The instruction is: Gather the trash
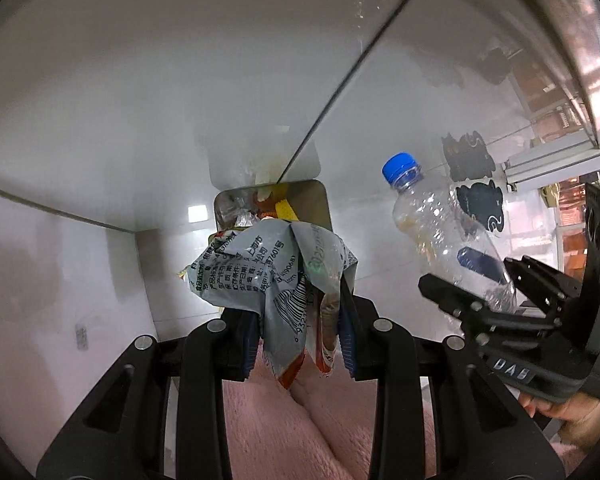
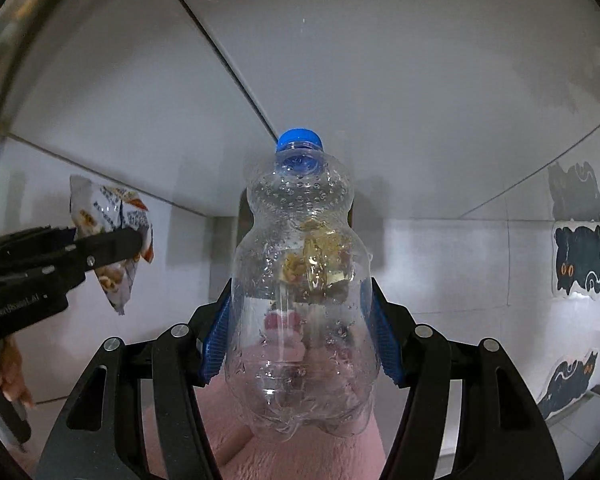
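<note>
The right gripper (image 2: 300, 320) is pinching a capped clear bottle (image 2: 300, 280) holding yellowish dregs. The left gripper (image 1: 300, 320) is clamping a crumpled wrapper (image 1: 268, 268), with open floor (image 1: 100, 100) lying ahead.

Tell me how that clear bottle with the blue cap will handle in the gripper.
The bottle looks nearly empty, so probably light. Its thin, dented walls would likely buckle under squeeze. Droplets inside and a smooth rounded body suggest it could slip or roll if released.

Glossy white wall tiles (image 2: 440, 92), dark grout lines, black cat stickers (image 2: 579, 258) on wall
</note>
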Tool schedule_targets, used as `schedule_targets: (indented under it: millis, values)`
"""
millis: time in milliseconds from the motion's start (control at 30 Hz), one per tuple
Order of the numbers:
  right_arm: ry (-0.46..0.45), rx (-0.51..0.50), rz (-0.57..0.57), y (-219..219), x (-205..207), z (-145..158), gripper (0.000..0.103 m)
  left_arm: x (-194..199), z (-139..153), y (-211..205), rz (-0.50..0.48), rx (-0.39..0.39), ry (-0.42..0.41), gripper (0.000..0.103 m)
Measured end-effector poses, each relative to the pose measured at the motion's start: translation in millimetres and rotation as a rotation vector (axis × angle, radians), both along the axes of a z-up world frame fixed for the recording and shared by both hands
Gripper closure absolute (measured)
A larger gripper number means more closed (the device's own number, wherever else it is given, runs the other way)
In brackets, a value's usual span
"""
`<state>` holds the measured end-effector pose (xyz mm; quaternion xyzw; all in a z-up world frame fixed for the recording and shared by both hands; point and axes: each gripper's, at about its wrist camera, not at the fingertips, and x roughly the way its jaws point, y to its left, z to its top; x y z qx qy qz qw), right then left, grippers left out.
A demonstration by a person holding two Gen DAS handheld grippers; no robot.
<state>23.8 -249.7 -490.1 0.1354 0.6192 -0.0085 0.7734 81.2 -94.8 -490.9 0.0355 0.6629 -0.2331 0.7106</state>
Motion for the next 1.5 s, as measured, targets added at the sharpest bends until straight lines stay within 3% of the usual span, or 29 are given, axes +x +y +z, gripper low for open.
schedule_targets:
  millis: [367, 533, 667, 800, 1067, 1200, 1333, 1500]
  values:
    - [0.051, -0.009, 0.024, 23.8, 30.3, -40.6, 0.04, 29.5, -46.1, -13.9, -0.022, 0.008, 0.058, 0.07]
    - [0.061, -0.003, 0.015, 22.6, 35.2, -41.8, 0.039, 36.6, -52.9, -11.9, -0.025, 0.017, 0.075, 0.063]
    - [0.056, 0.007, -0.004, 14.0, 40.0, -36.3, 0.029, 42.2, -52.9, -10.6, -0.022, 0.017, 0.084, 0.058]
    - [0.054, 0.004, -0.001, 15.3, 44.6, -33.4, 0.028, 44.5, -52.6, -11.1, -0.017, 0.016, 0.086, 0.048]
    - [0.061, -0.007, 0.007, 10.2, 38.3, -35.8, 0.027, 43.5, -43.7, -9.5, -0.013, 0.028, 0.063, 0.033]
    - [0.057, -0.012, 0.008, 11.5, 34.4, -28.7, 0.02, 41.0, -33.2, -6.4, -0.001, 0.032, 0.044, 0.024]
    - [0.039, -0.017, 0.015, 9.8, 29.8, -12.7, 0.008, 33.8, -15.0, -3.9, 0.014, 0.038, 0.015, 0.015]
    - [-0.011, -0.026, 0.02, 2.5, 26.0, 21.3, 0.003, 21.6, 19.7, 7.6, 0.048, 0.029, -0.024, 0.008]
